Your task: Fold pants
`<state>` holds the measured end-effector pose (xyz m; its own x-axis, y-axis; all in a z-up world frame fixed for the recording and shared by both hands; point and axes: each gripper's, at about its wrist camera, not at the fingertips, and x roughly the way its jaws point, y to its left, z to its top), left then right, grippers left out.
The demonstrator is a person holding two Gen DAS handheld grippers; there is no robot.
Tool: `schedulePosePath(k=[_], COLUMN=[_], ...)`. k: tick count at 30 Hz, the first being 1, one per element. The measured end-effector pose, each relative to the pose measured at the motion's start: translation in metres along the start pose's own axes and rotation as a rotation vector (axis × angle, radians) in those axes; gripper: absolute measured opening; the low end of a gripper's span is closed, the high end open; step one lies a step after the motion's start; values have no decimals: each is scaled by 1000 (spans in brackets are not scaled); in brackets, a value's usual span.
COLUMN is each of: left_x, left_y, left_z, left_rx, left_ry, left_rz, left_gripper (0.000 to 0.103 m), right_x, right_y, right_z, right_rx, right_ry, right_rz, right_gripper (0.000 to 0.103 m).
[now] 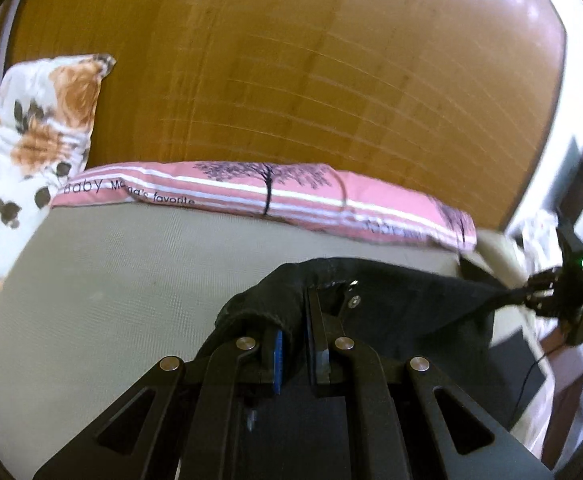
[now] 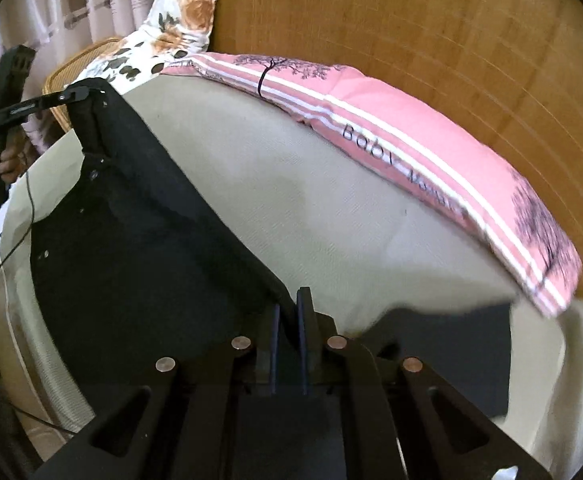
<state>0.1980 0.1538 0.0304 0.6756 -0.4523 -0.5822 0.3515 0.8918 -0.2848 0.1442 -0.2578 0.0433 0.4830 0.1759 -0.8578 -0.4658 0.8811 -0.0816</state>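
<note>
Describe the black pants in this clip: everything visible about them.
The pants are black, of matte, heavy-looking cloth with small metal studs. They hang stretched between the left gripper and the right gripper, each shut on an end of the top edge, which runs taut between them. The cloth below drapes toward the beige bed; whether it rests there is unclear. No fold shows yet.

pants (image 2: 139, 240) spread on mattress (image 2: 331, 208), long pillow (image 2: 411, 140) behind against headboard (image 2: 411, 20), flowered pillow (image 1: 31, 140) at left
</note>
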Motion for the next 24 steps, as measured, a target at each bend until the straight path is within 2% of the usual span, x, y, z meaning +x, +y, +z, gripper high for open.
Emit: schedulePosePath(k=[3,8,13,17,21,24], left_x=[-19,-36,-32,-16,-11,-15], left_y=[-9,-8,-19,-21,-29,-28], left_z=[-24,-72,-120,-150,-159,-157], left_rx=[69,60,127,149,182,150], left_ry=[33,138,300,425,456,489], left_rz=[13,17,52,93,153,188], left_gripper=[9,9,9,10,15,25], right_x=[-6,4,26,43,54,54], right_y=[19,49,71,88,95,96], right_z=[-31,-80,-113,-125,-133,-137], right_rx=[60,131,168,131,140,170], right_ry=[14,70,133,178,185,174], right_rz=[12,49,39,-19,-57,-61], right_gripper=[5,5,5,5,7,11])
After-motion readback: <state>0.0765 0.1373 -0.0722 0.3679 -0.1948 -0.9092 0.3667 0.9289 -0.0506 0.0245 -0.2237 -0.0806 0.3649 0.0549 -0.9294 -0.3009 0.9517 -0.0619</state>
